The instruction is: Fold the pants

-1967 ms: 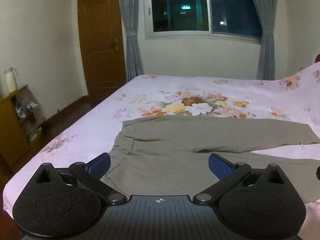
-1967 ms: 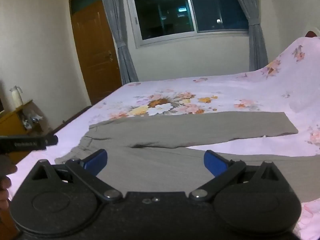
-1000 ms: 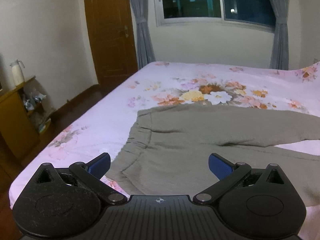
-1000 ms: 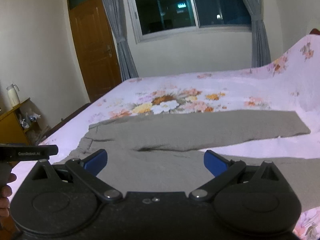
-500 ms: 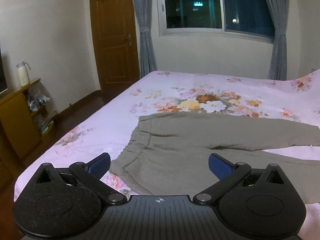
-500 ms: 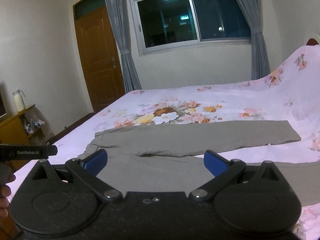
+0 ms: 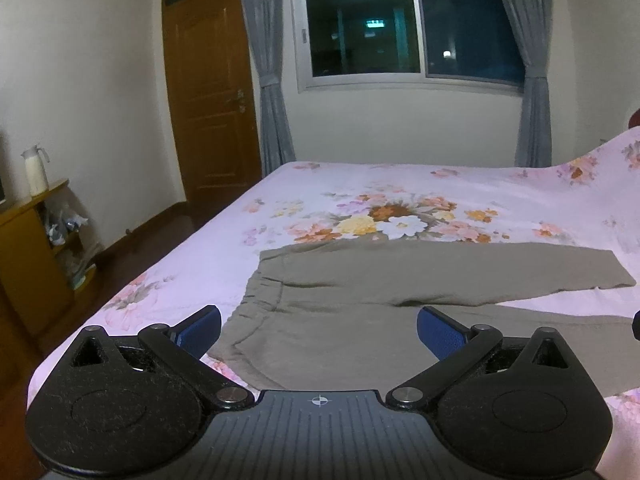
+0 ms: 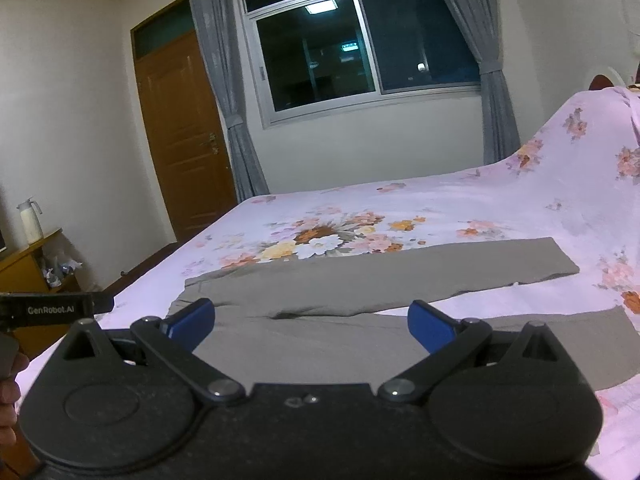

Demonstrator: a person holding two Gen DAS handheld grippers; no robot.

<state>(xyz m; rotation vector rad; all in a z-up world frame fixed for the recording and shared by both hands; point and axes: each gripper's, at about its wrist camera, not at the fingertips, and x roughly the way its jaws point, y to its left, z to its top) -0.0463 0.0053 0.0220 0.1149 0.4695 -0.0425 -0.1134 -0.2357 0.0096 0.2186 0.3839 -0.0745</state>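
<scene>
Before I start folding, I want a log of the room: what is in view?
pants: one, grey-olive, spread flat on the bed, legs apart
bed sheet: one, pink floral
door: one, brown wood, far left
window: one, dark, back wall
curtains: two, grey, beside window
cabinet: one, wooden, left
white jug: one, on cabinet
left gripper: open, blue pads
right gripper: open, blue pads
hand: one, left edge

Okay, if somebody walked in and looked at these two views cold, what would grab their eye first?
Probably the grey-green pants spread flat on the pink floral bedspread, waistband to the left and both legs running right. Next, the two open tongs, left and right, fill the foreground, holding nothing. Behind them, a dark night window sits beside a wooden door.
</scene>
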